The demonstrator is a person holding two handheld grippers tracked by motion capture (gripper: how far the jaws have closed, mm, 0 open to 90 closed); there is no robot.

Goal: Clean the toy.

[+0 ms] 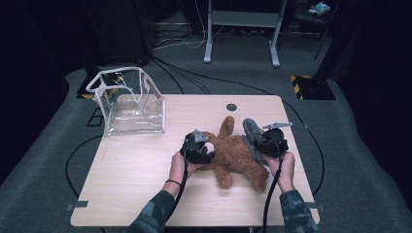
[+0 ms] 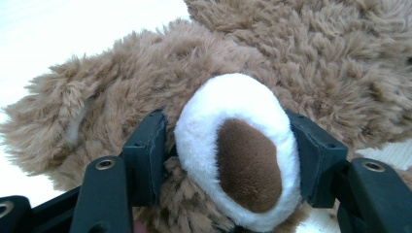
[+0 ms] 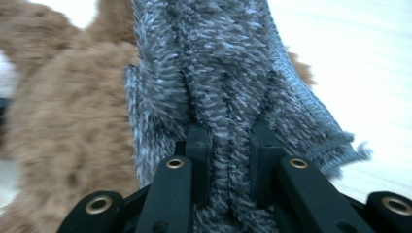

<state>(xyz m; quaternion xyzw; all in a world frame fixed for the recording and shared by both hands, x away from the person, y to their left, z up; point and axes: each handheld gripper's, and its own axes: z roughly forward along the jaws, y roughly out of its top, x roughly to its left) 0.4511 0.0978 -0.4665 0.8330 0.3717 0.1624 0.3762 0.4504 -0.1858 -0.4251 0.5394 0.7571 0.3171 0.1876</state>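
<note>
The brown teddy bear [image 1: 236, 155] lies sprawled near the middle of the wooden table [image 1: 131, 170], between both hands. The left gripper [image 2: 228, 160] is clamped around its white-and-brown snout [image 2: 238, 145], while the right gripper [image 3: 228, 160] pinches a fold of grey fuzzy cloth [image 3: 218, 73] beside the bear. Both look light, soft and squashy (nothing fragile here), so I'd grab a bunched fold or a limb. No label or writing is readable.

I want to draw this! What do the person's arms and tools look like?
Both sleeves are dark green camouflage, with a black band on the left wrist. The left tool and right tool are black, each topped by a grey three-cornered plate, with a black cable trailing back. Their jaws have brass-coloured rivets.
</note>
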